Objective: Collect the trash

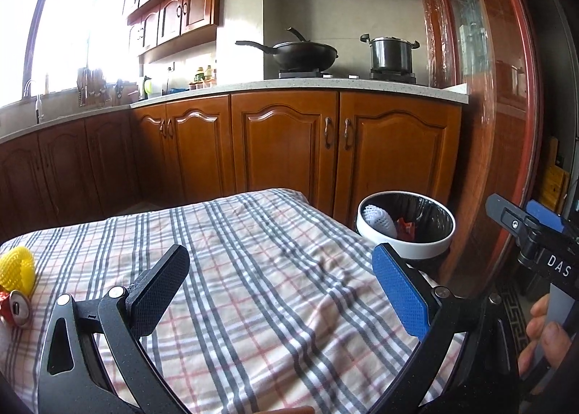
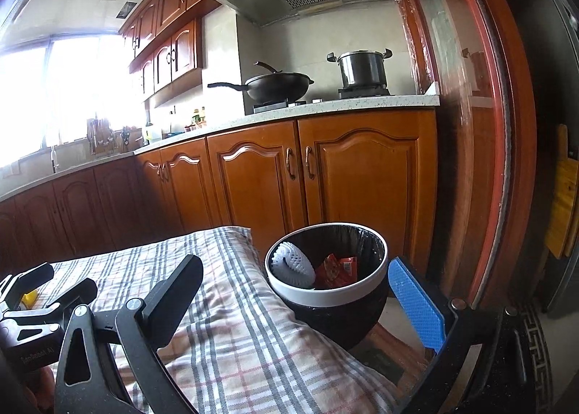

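A white-rimmed trash bin [image 1: 405, 244] [image 2: 325, 291] with a black liner stands beside the table's right end. Inside lie a white foam net [image 2: 291, 263] [image 1: 378, 220] and red wrappers [image 2: 336, 269]. On the plaid tablecloth [image 1: 253, 269], at the far left, sit a yellow foam net [image 1: 16, 269] and a crushed red can [image 1: 14, 309]. My left gripper [image 1: 282, 269] is open above the cloth with nothing between its fingers. My right gripper [image 2: 296, 291] is open and empty, just in front of the bin. The left gripper [image 2: 47, 287] also shows in the right wrist view at the left edge.
Wooden kitchen cabinets [image 1: 289, 139] run behind the table under a stone counter [image 1: 289, 86]. A wok [image 1: 300, 54] and a steel pot [image 1: 392, 54] stand on the stove. A red-framed glass door [image 2: 481, 124] is at the right. A hand [image 1: 546, 338] holds the right gripper's handle.
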Action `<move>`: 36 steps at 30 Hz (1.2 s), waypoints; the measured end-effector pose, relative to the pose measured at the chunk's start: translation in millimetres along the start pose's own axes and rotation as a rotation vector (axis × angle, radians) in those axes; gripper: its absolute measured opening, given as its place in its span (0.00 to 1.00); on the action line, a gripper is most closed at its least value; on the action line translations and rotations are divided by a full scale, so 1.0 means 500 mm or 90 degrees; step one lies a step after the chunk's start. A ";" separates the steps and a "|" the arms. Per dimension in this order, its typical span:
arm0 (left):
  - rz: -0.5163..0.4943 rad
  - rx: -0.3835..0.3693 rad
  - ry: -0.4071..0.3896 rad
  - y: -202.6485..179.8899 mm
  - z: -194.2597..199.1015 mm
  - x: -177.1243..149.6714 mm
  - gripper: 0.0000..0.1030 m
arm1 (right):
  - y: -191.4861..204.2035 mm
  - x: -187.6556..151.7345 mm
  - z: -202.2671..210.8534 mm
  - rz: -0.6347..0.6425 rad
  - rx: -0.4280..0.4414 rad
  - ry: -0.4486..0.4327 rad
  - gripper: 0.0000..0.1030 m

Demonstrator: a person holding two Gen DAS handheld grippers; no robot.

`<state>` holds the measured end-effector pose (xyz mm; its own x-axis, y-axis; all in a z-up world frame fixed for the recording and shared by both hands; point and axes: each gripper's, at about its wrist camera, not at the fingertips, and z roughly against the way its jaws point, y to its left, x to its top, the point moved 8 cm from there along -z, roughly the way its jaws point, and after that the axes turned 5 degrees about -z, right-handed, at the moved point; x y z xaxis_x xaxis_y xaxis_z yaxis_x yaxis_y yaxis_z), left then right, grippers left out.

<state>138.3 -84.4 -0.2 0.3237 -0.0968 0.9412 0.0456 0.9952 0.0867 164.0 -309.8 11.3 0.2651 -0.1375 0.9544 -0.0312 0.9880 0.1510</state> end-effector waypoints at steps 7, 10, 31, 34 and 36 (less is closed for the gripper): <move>0.000 -0.006 -0.004 -0.001 0.005 0.003 1.00 | 0.000 -0.003 -0.001 -0.002 0.003 0.006 1.00; 0.007 -0.005 -0.005 0.003 0.007 0.004 1.00 | 0.000 -0.004 0.000 -0.004 0.005 0.008 1.00; 0.011 0.000 -0.006 0.007 0.007 0.003 1.00 | 0.015 -0.011 -0.003 -0.004 0.030 0.020 1.00; 0.013 -0.001 -0.005 0.007 0.007 0.003 1.00 | 0.018 -0.011 -0.002 -0.003 0.031 0.020 1.00; 0.015 -0.003 -0.006 0.008 0.008 0.003 1.00 | 0.018 -0.011 -0.002 -0.003 0.032 0.020 1.00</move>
<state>135.4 -80.8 3.0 0.3157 -0.0724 0.9461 0.0418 0.9972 0.0624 163.4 -300.0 7.2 0.2958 -0.1392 0.9450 -0.0782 0.9825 0.1692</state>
